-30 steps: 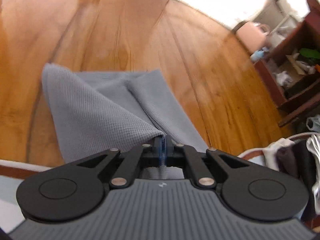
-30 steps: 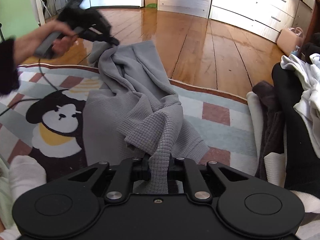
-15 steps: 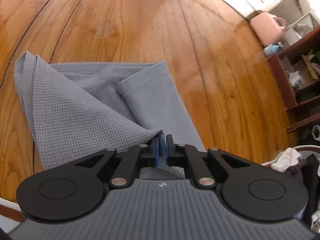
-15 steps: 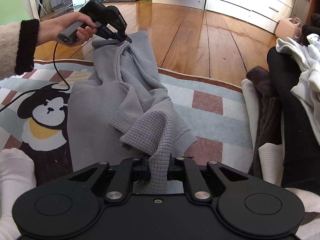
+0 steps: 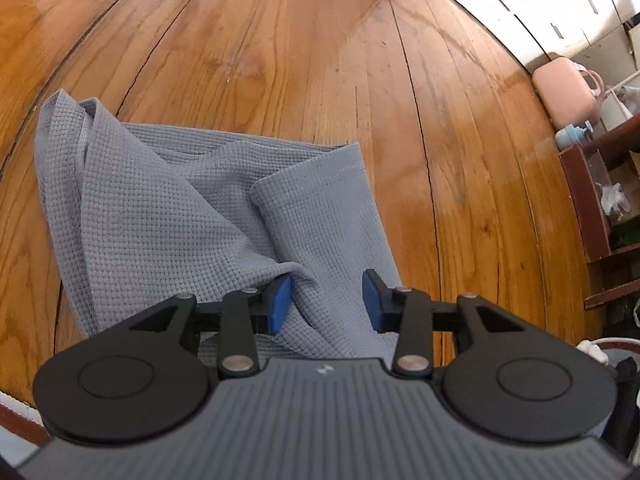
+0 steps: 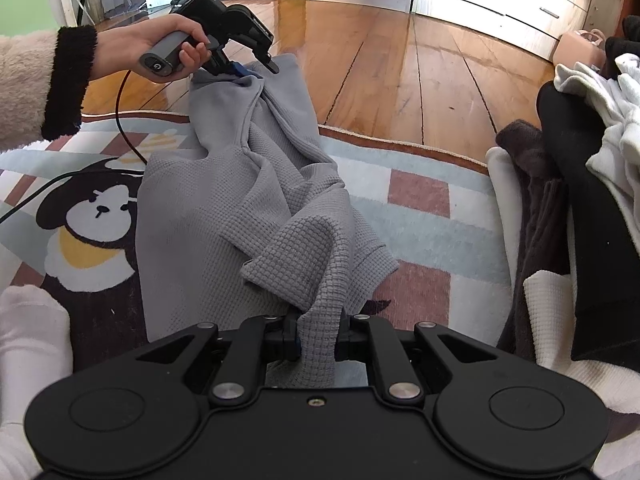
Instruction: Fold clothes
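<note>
Wooden floorboards [image 5: 304, 60] fill most of the room, and a patterned rug [image 6: 420, 208] with a cartoon animal lies over their near part; the folding is being done on these two surfaces, not on any bench.

Nearest in the right wrist view, the right gripper [image 6: 316, 340] has its fingers narrowed onto a bunched strip of the grey waffle-knit garment [image 6: 224, 216], which rises in a ridge straight out of the jaws. That end sits over the rug's near edge. From there the cloth runs away across the rug, crumpled and twisted along its middle, with a sleeve or cuff lying loose towards the rug's right side.

Farther off, the garment crosses the rug's far edge onto the bare boards, where the left gripper [image 6: 240, 66], held in the person's left hand [image 6: 160, 46], stands over its far end. In the left wrist view its jaws have just been opening: the blue pads [image 5: 280, 300] now stand apart with a fold of cloth lying slack between them, no longer pinched.

So the task appears barely begun on this piece: it is stretched out lengthwise but not flat, and no tidy fold shows yet. Smoothing and every actual fold seem still to come. A heap of dark and white clothes [image 6: 580, 168] at the rug's right edge looks unfolded too.
</note>
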{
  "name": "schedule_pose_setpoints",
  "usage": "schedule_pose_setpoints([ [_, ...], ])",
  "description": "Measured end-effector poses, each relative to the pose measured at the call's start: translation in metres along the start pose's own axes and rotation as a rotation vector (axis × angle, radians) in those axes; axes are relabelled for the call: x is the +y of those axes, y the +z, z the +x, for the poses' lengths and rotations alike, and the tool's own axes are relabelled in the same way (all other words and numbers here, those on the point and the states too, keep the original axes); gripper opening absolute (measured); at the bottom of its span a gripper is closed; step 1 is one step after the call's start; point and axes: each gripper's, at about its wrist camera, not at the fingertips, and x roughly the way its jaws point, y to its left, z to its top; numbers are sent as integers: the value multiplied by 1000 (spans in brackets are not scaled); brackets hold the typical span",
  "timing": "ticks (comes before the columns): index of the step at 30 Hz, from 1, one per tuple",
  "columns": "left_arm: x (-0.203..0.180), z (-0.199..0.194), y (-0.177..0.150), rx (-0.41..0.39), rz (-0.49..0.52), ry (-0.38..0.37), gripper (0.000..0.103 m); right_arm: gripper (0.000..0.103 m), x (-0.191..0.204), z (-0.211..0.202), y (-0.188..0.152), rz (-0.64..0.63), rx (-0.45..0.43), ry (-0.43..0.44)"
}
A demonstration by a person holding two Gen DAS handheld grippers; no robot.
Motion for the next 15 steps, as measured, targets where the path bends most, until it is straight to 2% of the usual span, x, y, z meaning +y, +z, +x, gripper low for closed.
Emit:
schedule_pose_setpoints([
  [4,-3,-4,5,17,-12,15,41,14,-1,0,-1,3,1,4],
  [7,-5,-7,8,13,13,77,41,14,-1,1,-3,0,6,7],
  [9,-6,-1,11,68,-19,93,41,14,-2,2,-4,3,9,8],
  [11,-5,-2,13,79,-55,108,41,14,-4,3,-4,19,11,10],
  [13,-5,-1,14,76,-65,123,44,14,-4,4,-4,30,14,10],
  [15,-10,3,13,52,-39,127,55,14,-3,5,-4,27,16,8],
])
